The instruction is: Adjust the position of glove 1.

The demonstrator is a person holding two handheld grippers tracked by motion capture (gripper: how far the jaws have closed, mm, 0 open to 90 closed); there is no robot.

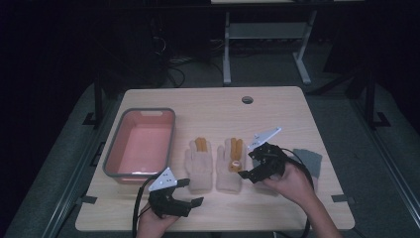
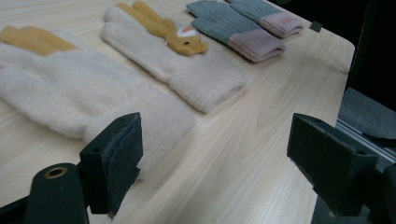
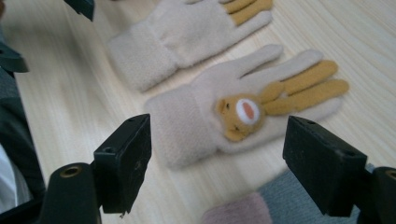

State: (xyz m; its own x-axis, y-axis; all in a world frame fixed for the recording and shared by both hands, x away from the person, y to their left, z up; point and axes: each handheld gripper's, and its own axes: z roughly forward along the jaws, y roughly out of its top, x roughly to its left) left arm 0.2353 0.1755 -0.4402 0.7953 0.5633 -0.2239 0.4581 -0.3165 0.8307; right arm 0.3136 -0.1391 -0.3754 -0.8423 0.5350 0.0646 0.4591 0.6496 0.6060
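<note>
The left tongs (image 1: pixel 190 192) hovered apart at six o'clock, the right tongs (image 1: pixel 246 164) apart beside the cream bear-faced knitted glove (image 1: pixel 230 171), seemingly poised to lift it. The pink plastic tub (image 1: pixel 141 144) waited at nine o'clock on the worktop (image 1: pixel 277 114).

Left gripper (image 1: pixel 190 192) low at the near edge, jaws spread wide, nothing between, held in left hand (image 1: pixel 151 223). Right gripper (image 1: pixel 246 163) farther forward, jaws likewise wide apart, gripped by right hand (image 1: pixel 292 182), forearm angling in from below.
</note>
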